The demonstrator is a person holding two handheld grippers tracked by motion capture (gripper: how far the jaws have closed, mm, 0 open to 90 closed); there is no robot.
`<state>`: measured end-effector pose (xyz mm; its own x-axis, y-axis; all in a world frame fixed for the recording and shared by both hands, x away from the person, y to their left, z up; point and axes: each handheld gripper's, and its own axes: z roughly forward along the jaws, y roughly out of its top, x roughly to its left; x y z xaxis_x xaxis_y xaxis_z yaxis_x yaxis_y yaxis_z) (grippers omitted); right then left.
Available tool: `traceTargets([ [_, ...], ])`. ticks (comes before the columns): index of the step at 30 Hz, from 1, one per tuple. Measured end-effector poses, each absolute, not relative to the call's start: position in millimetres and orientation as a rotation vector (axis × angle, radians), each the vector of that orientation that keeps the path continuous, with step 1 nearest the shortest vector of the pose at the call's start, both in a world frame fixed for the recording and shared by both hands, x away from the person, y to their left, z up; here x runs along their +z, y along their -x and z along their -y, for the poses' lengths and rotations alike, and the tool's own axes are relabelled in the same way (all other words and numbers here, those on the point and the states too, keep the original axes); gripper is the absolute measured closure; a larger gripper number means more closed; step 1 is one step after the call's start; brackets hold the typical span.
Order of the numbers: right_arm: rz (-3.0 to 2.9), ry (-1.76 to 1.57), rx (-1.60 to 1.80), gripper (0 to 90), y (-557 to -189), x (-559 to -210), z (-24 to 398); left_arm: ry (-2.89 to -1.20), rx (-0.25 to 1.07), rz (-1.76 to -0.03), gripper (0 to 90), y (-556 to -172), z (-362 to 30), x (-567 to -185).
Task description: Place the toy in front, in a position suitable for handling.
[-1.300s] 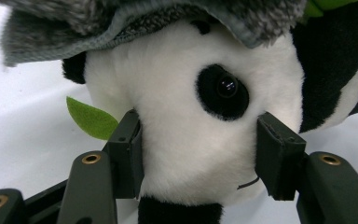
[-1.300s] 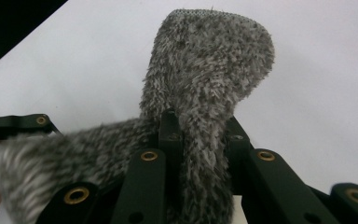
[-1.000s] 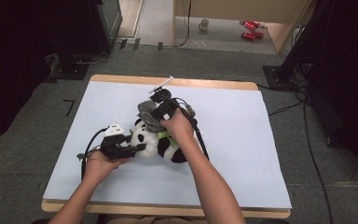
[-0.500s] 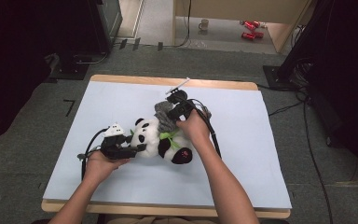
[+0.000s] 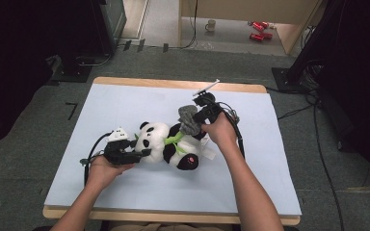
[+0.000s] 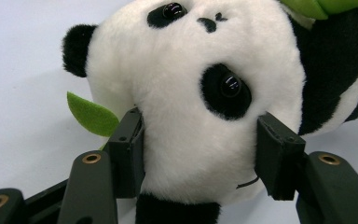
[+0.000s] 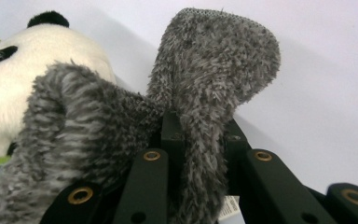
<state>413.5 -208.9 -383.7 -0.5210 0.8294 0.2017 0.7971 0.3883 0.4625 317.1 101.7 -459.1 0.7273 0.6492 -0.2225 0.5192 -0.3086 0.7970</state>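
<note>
Left hand-held gripper (image 5: 142,153), near worktop (image 5: 125,101) front-left, clamps panda plush (image 5: 166,144) head. Plush lies mid-worktop. Beyond it, right hand-held gripper (image 5: 192,122) pinches grey fuzzy cloth (image 5: 188,118), jaws nearly closed. Bare surface on all 4 sides.

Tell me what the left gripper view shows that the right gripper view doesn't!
The left gripper view alone shows the panda's shiny eye, a green felt leaf and the left claw squeezing the head. The right gripper view alone shows the fuzzy grey cloth pinched in the right claw, with a little white tag. Both show the toy panda and the pale blue mat.
</note>
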Motion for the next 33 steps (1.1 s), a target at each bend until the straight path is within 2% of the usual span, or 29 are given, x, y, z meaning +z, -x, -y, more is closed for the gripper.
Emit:
traceTargets([
  [6, -2.534, -1.477, 0.741, 77.8, -411.5, -374.7, 219.6, -1.975, 0.173, -0.897, 42.6, -317.3, -102.0, -459.1],
  [13, -2.466, -1.404, 0.853, 77.9, -409.1, -335.6, 216.7, -1.955, 0.172, -0.913, 42.8, -318.6, -101.7, -457.2],
  [19, -2.504, -1.298, 0.907, 77.8, -406.4, -318.7, 185.2, -1.954, 0.171, -0.927, 42.6, -317.6, -99.8, -454.2],
  [33, -2.634, -1.183, 1.073, 77.7, -405.1, -325.0, 97.6, -1.939, 0.16, -0.936, 39.9, -320.6, -100.4, -453.2],
])
